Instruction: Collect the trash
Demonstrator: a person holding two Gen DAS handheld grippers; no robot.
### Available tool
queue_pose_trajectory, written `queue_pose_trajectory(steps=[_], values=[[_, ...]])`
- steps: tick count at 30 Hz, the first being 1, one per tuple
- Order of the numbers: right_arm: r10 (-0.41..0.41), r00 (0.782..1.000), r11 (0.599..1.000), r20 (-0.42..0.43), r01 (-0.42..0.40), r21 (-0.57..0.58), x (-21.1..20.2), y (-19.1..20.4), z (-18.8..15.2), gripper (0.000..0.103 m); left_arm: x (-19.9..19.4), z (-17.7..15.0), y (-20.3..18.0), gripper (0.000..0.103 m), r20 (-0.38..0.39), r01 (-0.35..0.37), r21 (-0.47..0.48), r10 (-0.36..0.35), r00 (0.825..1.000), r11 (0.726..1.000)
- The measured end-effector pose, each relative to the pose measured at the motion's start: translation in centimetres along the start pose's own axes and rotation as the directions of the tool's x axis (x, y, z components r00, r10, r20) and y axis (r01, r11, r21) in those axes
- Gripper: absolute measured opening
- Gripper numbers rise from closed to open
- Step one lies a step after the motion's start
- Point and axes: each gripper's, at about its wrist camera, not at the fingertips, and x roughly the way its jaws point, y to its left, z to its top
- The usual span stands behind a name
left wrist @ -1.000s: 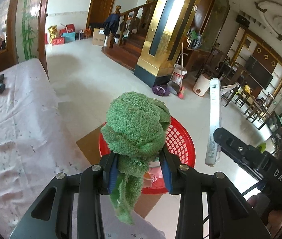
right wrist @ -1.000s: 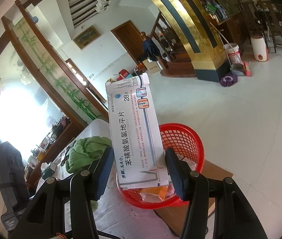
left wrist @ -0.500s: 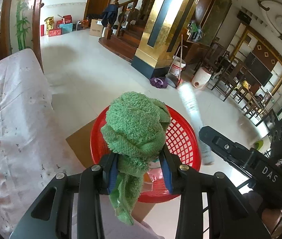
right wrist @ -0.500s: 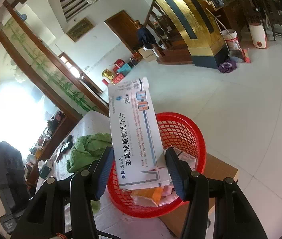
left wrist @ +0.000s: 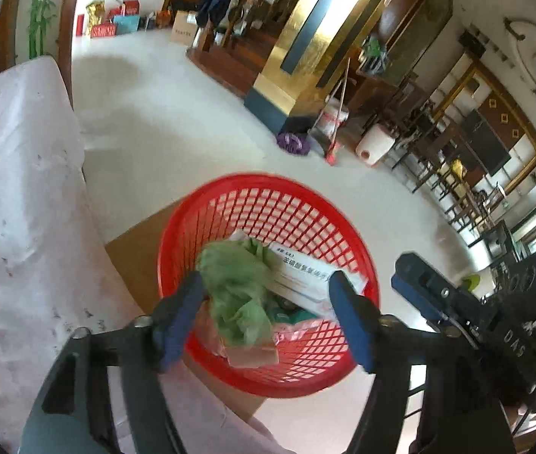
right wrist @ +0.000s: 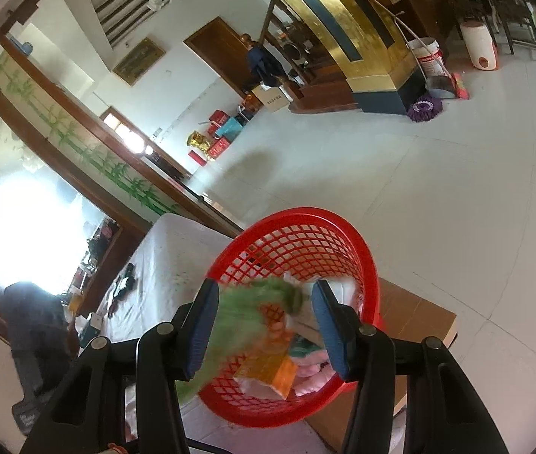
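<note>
Left gripper [left wrist: 264, 312]: I see it spread wide above the red basket [left wrist: 253, 193], gripping nothing.
Right gripper [right wrist: 264, 325]: also spread, empty, over the basket.
Green cloth [left wrist: 239, 295]: blurred, seemingly inside the basket.
White box [left wrist: 313, 278]: in the basket, beside the cloth.

Green cloth [left wrist: 239, 291] smearing with motion blur in both wrist views, covering basket [left wrist: 268, 204] contents at 6 o'clock. White carton [left wrist: 313, 276] print showing too small to read; its right end hiding behind a blue pad.
</note>
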Motion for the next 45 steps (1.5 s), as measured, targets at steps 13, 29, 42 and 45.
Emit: queue_pose_trajectory(steps=[13,29,42,45], values=[[0.031,0.994,0.992,0.107,-0.018,-0.123,-8.6,6.5,-3.9,0.081,-13.0,-5.6,-2.2,0.086,0.203,-0.193,0.117,0.167,0.965,0.974],[-0.209,0.942,0.894,0.263,0.293,-0.338,-17.5,14.6,-12.2,0.093,-23.4,-11.8,-2.7,0.093,0.323,-0.314,0.139,0.257,0.911,0.939],[-0.250,0.933,0.872,0.259,0.333,-0.358,-17.4,16.7,-13.4,0.093,-25.3,-13.2,-1.5,0.093,0.333,-0.317,0.119,0.263,0.906,0.941],[-0.249,0.935,0.871,0.253,0.330,-0.363,-17.3,16.9,-13.6,0.093,-25.3,-13.3,-1.3,0.093,0.331,-0.319,0.117,0.266,0.905,0.941]])
